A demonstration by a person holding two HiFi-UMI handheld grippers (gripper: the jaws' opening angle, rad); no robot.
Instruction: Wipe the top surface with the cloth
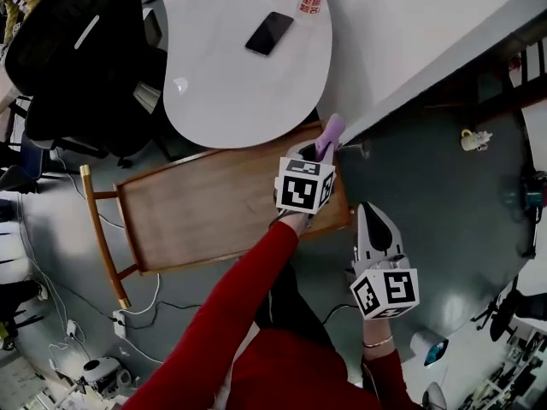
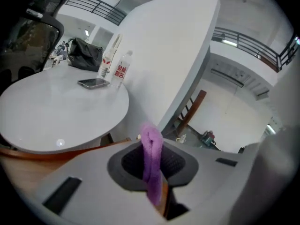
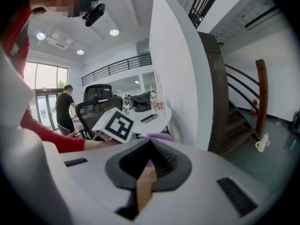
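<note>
A purple cloth is pinched in my left gripper, which is shut on it at the far right corner of the wooden top. In the left gripper view the cloth stands up out of the closed jaws of the left gripper, and the wood shows at lower left. My right gripper hangs over the floor to the right of the wooden top, shut and holding nothing. In the right gripper view, beyond the right gripper, I see the left gripper's marker cube and the cloth.
A round white table overlaps the wooden top's far edge and carries a phone and a bottle. A white partition runs at the back right. A black office chair is at far left. Cables and a power strip lie on the floor.
</note>
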